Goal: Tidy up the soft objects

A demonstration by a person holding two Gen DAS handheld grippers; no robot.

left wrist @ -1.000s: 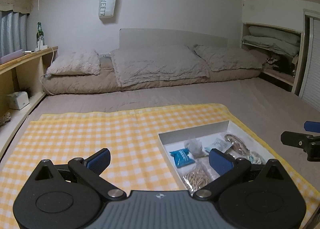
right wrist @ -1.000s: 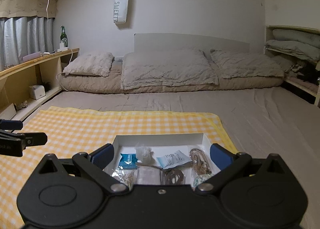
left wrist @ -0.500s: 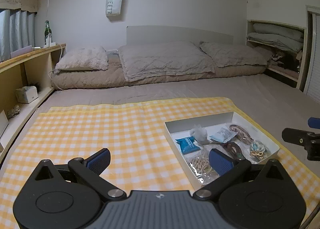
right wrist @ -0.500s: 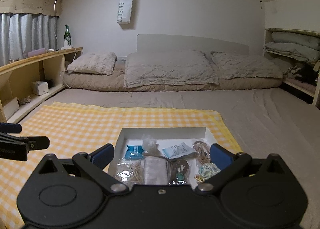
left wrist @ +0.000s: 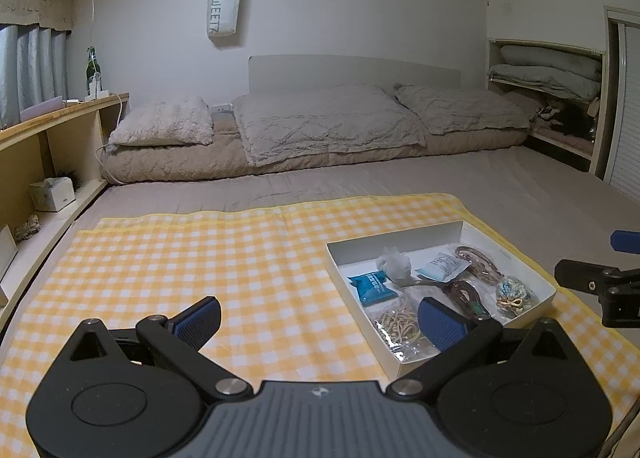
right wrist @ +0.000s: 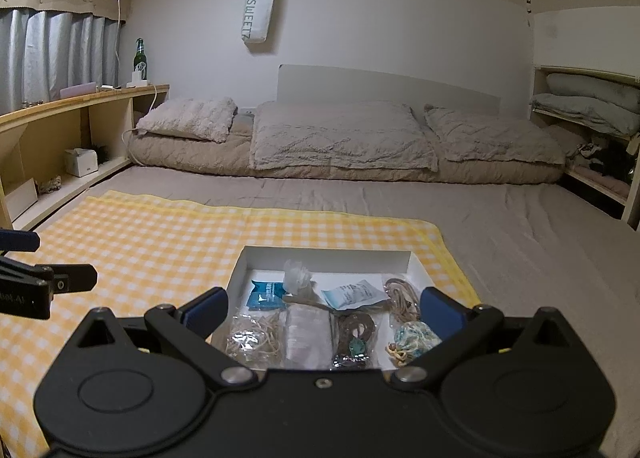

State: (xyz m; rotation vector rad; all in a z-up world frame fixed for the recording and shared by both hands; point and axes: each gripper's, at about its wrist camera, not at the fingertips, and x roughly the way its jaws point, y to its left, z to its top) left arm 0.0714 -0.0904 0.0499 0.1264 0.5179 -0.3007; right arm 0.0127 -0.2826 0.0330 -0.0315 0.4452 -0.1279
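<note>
White box [right wrist: 416, 262] held the bagged soft items [right wrist: 256, 338] together; both grippers, left [left wrist: 316, 318] and right [right wrist: 324, 308], hovered wide and empty.

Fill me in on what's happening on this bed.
A person holds two grippers above a yellow checked cloth spread on the bed. Both the left gripper and the right gripper are open and empty. A white tray on the cloth holds small soft items: a blue packet, a bag of rubber bands, coiled cords and a white packet. The right gripper hangs over the tray; the left one is beside it, over the cloth.
</note>
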